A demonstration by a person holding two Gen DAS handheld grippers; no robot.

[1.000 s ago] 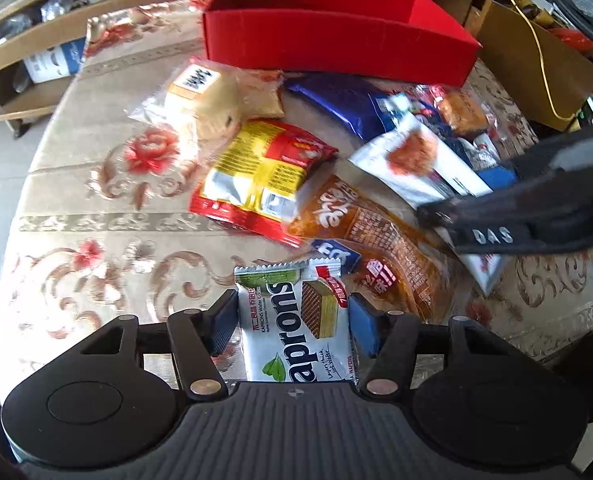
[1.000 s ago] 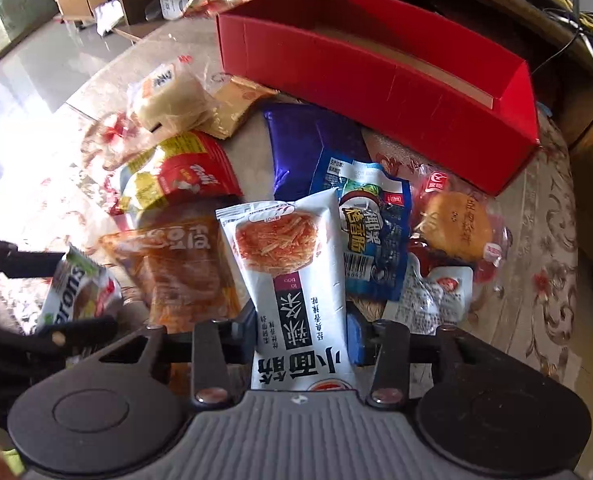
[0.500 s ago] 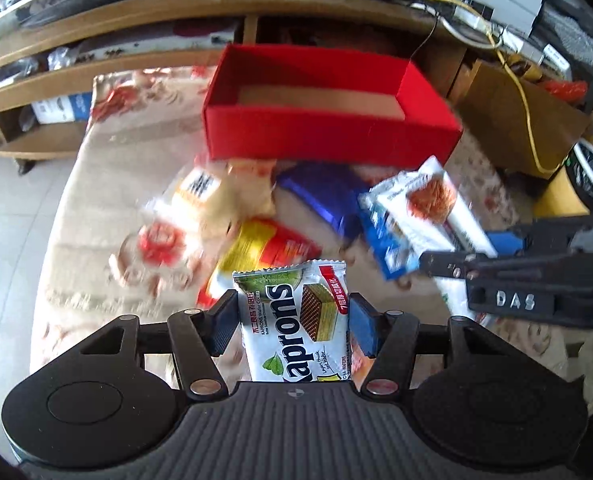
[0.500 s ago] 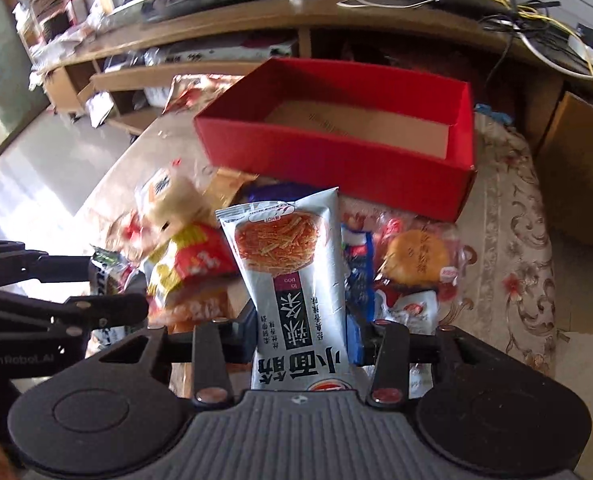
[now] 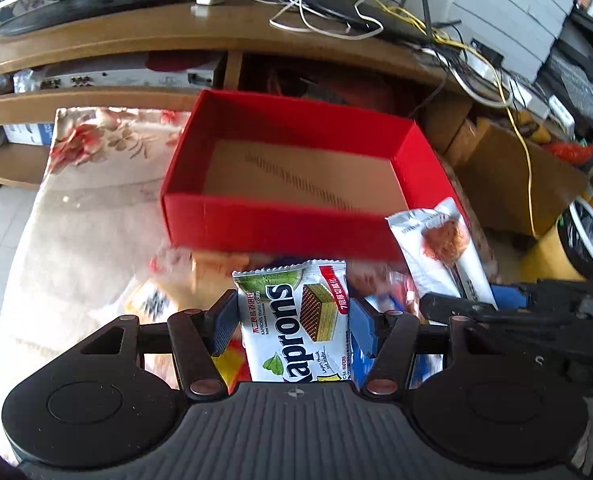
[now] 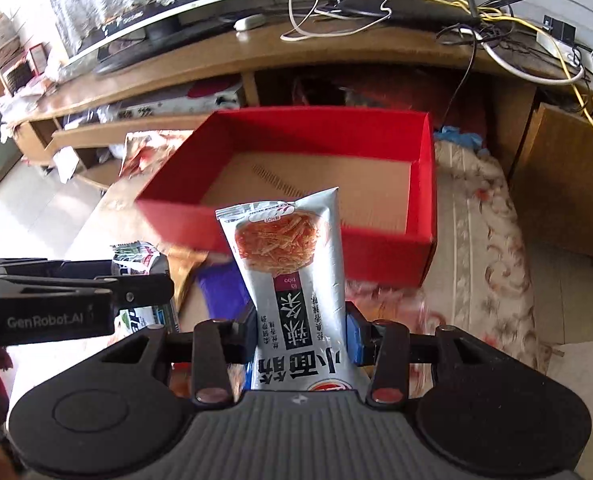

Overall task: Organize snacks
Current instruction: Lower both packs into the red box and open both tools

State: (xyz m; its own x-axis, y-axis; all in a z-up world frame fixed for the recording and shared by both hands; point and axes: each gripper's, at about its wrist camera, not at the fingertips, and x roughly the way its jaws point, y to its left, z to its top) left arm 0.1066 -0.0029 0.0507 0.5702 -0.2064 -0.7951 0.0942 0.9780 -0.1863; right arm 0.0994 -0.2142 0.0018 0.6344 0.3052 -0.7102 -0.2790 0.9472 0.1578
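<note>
- Stretching across the back of both views, a long wooden shelf unit (image 5: pixel 96 48) is carrying a monitor stand and a tangle of cables (image 6: pixel 496 20).
- Lying under everything, a flowered tablecloth (image 6: pixel 488 240) is covering the table the snacks are sitting on.
- Sitting near the far end of that cloth, a red box (image 5: pixel 264 220) is standing open, showing a bare brown cardboard floor with nothing lying on it.
- Hanging in front of the box's near wall, the left gripper (image 5: pixel 292 320) is clamping a white wafer packet (image 5: pixel 296 320) by its two side edges, with the packet's top pointing toward the box.
- Reaching in from the right of the left view, the right gripper (image 6: pixel 300 334) is squeezing a silver noodle-snack packet (image 6: pixel 288 264) at its lower part, and the packet is standing up so its top edge is overlapping the box's front wall in the picture.
- Lying blurred on the cloth below both grippers, the other snack packets (image 5: pixel 164 300) are sitting just in front of the box, too smeared to tell apart.
</note>
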